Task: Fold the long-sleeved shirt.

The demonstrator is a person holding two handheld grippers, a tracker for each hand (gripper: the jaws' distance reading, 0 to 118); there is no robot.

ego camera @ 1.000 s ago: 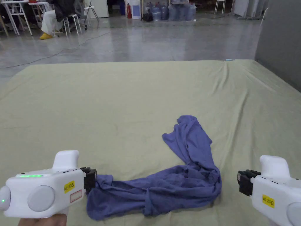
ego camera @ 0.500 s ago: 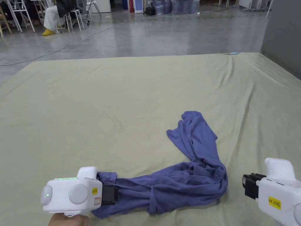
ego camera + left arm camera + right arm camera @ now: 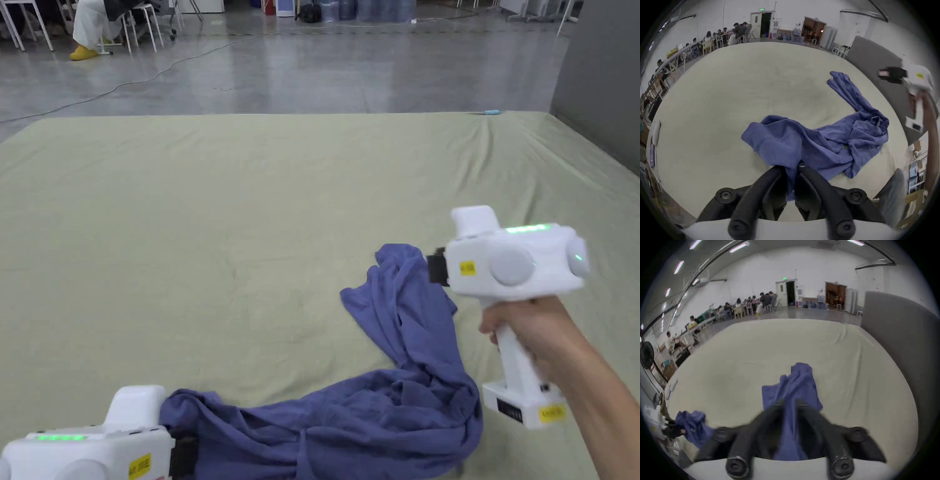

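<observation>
Blue long-sleeved shirt (image 3: 400, 400) is lying bunched near-left to far-right, left gripper (image 3: 791, 168) pinching near-left end, right gripper (image 3: 790, 404) clamping far-right end.

Blue long-sleeved knit shirt (image 3: 387, 425) lies bunched on the pale green sheet-covered bench (image 3: 250, 187), at its near right part. The body runs left to right along the near edge. One sleeve runs back from the right end, away from the person.

White handheld left tongs (image 3: 184, 456) sit at the near left corner, at the shirt's left end – cloth sits between the jaws in the left gripper view.

White handheld right tongs (image 3: 436, 267) are held by a hand (image 3: 531, 334) right of the sleeve's far end, jaws pointing left just beside it.

Grey concrete floor (image 3: 312, 69) lies behind the bench. Grey wall panel (image 3: 600, 94) stands along the bench's right side. White metal chairs (image 3: 140, 25) stand far back left.
</observation>
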